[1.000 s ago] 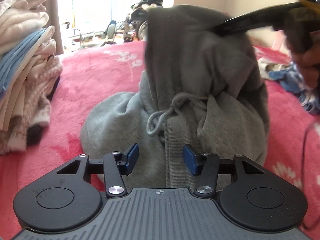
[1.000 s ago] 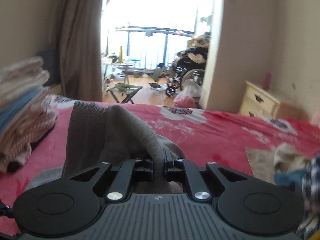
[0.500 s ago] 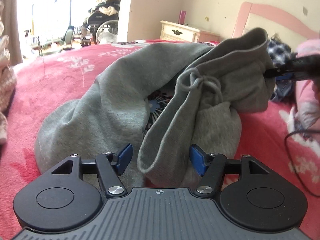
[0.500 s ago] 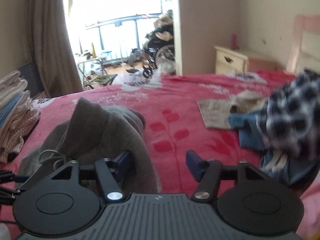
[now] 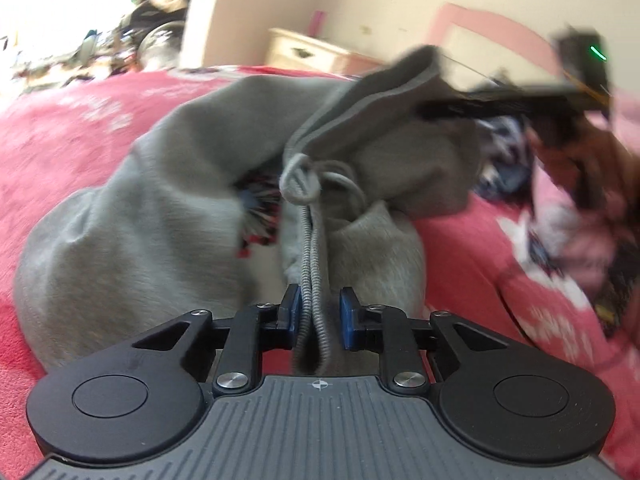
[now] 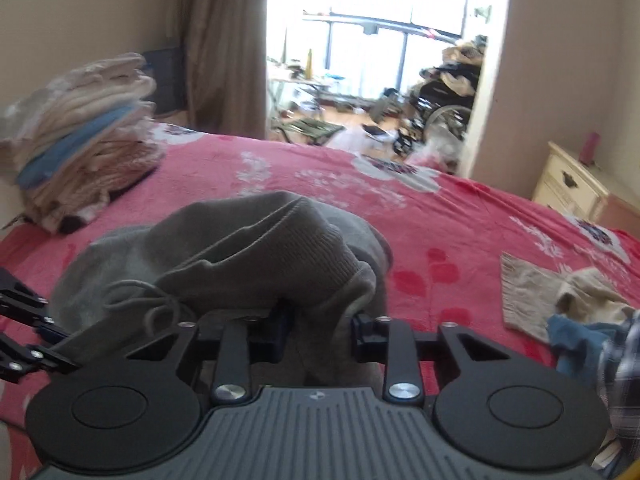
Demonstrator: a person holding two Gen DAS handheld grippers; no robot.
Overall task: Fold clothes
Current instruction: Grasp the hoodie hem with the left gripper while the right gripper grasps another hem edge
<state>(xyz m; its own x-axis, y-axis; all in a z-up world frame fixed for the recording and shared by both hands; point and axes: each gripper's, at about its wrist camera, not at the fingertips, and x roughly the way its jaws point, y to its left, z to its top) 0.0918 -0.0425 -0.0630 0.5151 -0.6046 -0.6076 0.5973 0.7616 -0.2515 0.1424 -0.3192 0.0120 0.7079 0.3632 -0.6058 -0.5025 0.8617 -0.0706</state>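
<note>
Left wrist view: the left gripper (image 5: 319,318) stands at a narrow gap, its blue pads on either side of a ribbed hem fold of one grey fleece drawstring garment (image 5: 160,208), not visibly pinching it. The garment lies bunched on the red floral blanket (image 5: 88,120). One knotted grey cord (image 5: 304,176) sits above that fold. The right gripper (image 5: 430,109) enters the garment's raised edge; its grip cannot be read here. Judgement: soft, limp, moderately heavy cloth; hold the ribbed band, not the cord.

Right wrist view: the right gripper (image 6: 320,330) is part open with ribbed band draped between its fingers. Left of the garment (image 6: 256,256) stands one stack of folded clothes (image 6: 84,136); right of it lies one loose unfolded pile (image 6: 560,304).
</note>
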